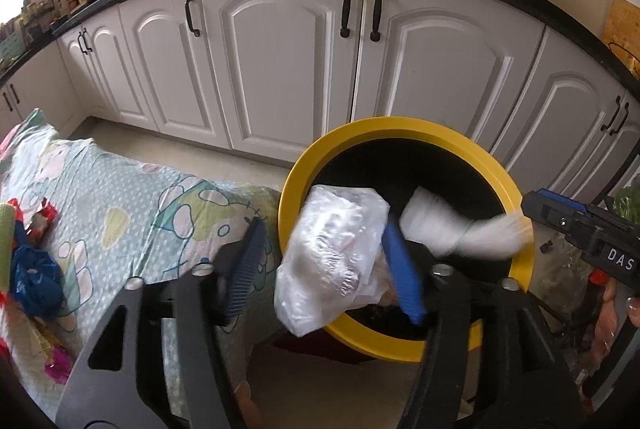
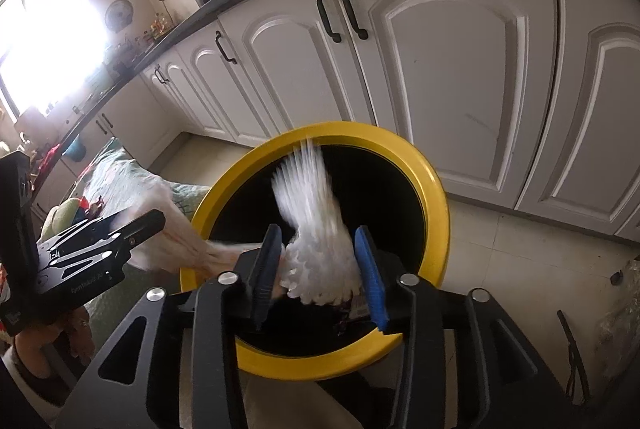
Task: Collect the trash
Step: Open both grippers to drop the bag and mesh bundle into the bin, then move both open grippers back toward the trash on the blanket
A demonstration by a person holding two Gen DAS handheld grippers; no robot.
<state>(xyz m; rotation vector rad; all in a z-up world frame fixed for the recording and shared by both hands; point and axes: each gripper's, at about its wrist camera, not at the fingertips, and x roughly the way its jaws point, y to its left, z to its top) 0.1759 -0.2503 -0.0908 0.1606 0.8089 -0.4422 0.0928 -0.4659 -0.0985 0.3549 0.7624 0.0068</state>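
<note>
Trash (image 1: 332, 253) hangs loose between both my parted claws (image 1: 328, 265) (image 2: 320, 269) over the yellow bin (image 1: 400, 127) so it drops in

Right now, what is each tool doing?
Left tool: open, clear plastic bag loose between its fingers.
Right tool: open, white wrapper dropping free.

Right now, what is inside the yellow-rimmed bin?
The bin looks black inside. A blurred white piece hangs over its mouth, and a clear plastic bag overlaps the rim. These and both grippers hide the bottom, so any contents cannot be made out.
</note>
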